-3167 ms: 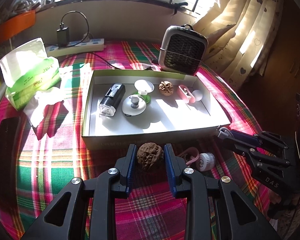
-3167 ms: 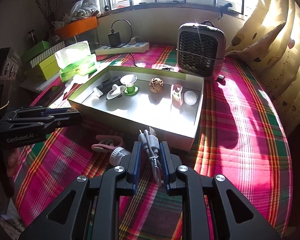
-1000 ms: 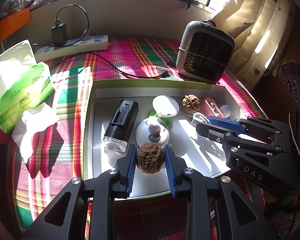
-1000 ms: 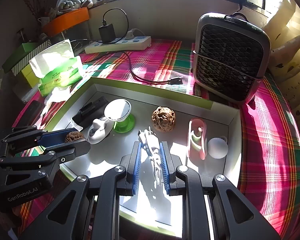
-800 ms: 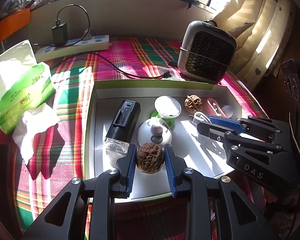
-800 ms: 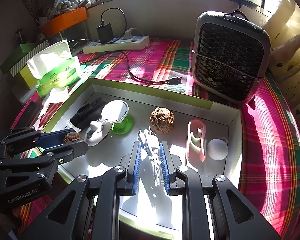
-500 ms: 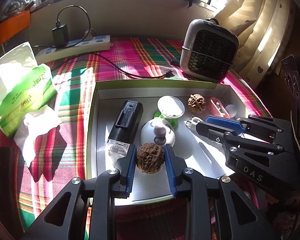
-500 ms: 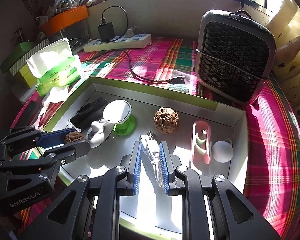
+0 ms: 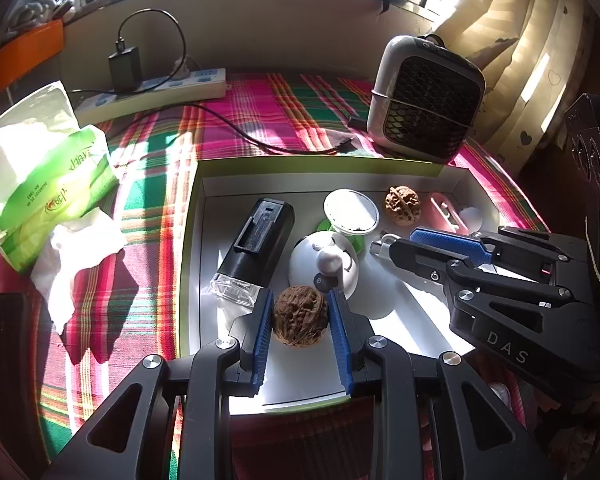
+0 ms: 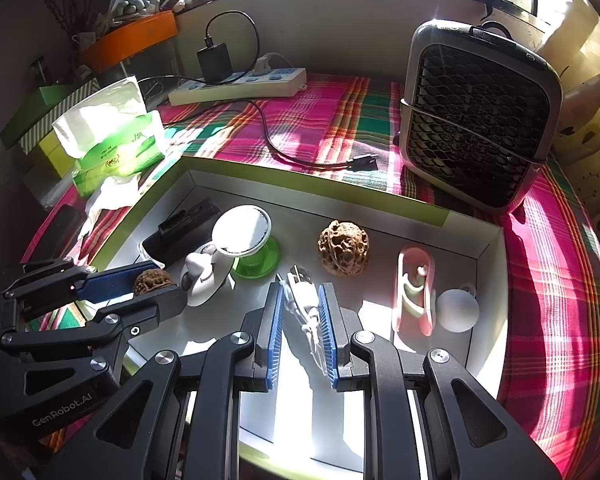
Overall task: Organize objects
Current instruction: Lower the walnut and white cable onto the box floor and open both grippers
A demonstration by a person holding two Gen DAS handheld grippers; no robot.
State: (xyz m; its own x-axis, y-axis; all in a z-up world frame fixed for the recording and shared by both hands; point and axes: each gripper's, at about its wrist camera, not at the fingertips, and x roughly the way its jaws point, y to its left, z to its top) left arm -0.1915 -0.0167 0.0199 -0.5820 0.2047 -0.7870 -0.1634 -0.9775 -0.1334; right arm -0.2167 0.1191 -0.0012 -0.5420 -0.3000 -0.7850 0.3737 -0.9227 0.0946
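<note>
A dark flat thing (image 9: 8, 344) at the far left of the desk (image 9: 260, 120) runs out of the left wrist view and is too shadowed to name. Next to it a tissue pack (image 9: 40, 184) sits on the plaid cloth, well apart from the white box (image 9: 188, 248), whose near wall is hidden behind the gripper frames in both views.

The left gripper (image 9: 300, 316) hangs over the near left part of the box, its fingers (image 9: 260, 328) clamped on a walnut (image 9: 300, 315). Just beyond it lie a black case (image 9: 256, 248) with a clear end and a white round gadget (image 9: 324, 268), partly covering a green-footed mirror (image 10: 242, 230).

The right gripper (image 10: 302, 312) is over the middle of the box, fingers (image 10: 326, 332) shut tight on a white cable (image 10: 304, 304) whose lower end is lost in glare. Bare floor lies open below and to its right. A second walnut (image 10: 343, 248) rests further back, apart from a pink holder (image 10: 414, 292) that touches a white ball (image 10: 457, 310) near the right wall. A small fan (image 10: 476, 120) stands behind the box, close to its far rim
</note>
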